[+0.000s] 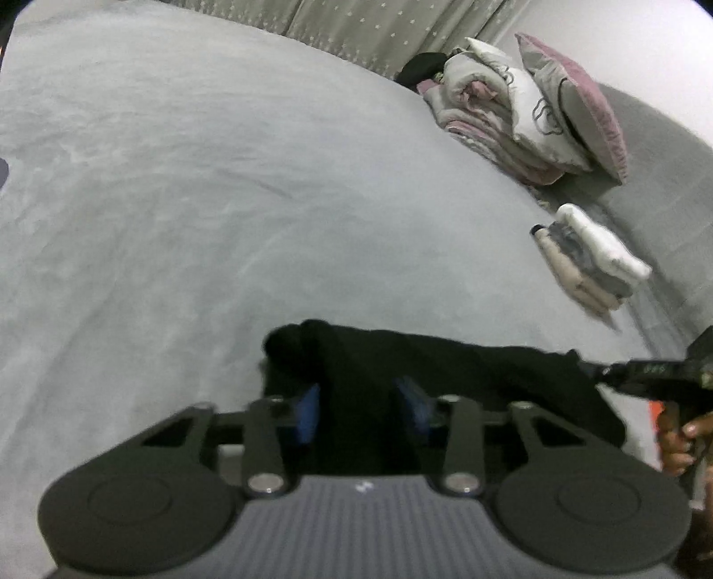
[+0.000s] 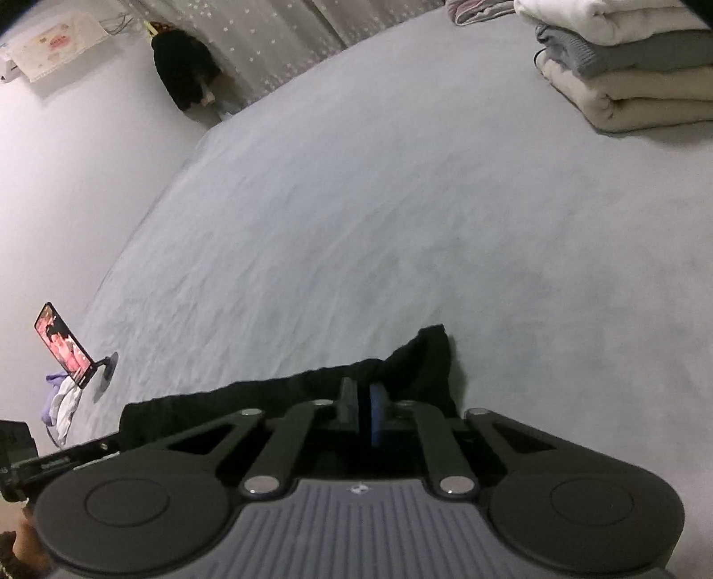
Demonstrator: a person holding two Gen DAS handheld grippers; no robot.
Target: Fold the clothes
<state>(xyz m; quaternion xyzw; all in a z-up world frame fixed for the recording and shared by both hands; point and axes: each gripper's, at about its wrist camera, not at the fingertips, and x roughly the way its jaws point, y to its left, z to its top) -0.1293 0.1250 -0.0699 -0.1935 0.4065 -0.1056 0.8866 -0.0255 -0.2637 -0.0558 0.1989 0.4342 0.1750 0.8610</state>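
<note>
Right claw [image 2: 363, 412] clamps soft black garment [image 2: 285, 396] | left claw [image 1: 361, 409] seemingly apart astride it | plush grey bedspread [image 2: 401, 200]

Grey bed [image 2: 401, 200]; pillows [image 1: 570, 102] at its head; starred curtain [image 2: 267, 40] behind; lit phone [image 2: 62, 343] on stand at bed edge; dark toy [image 2: 185, 71] against wall.

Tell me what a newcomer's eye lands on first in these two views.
First, the black garment stretched low across the grey bedspread, with the left gripper open around one end and the right gripper pinched on the other. Next, the folded stack at the far right, and the lit phone on its stand at the left edge.
</note>
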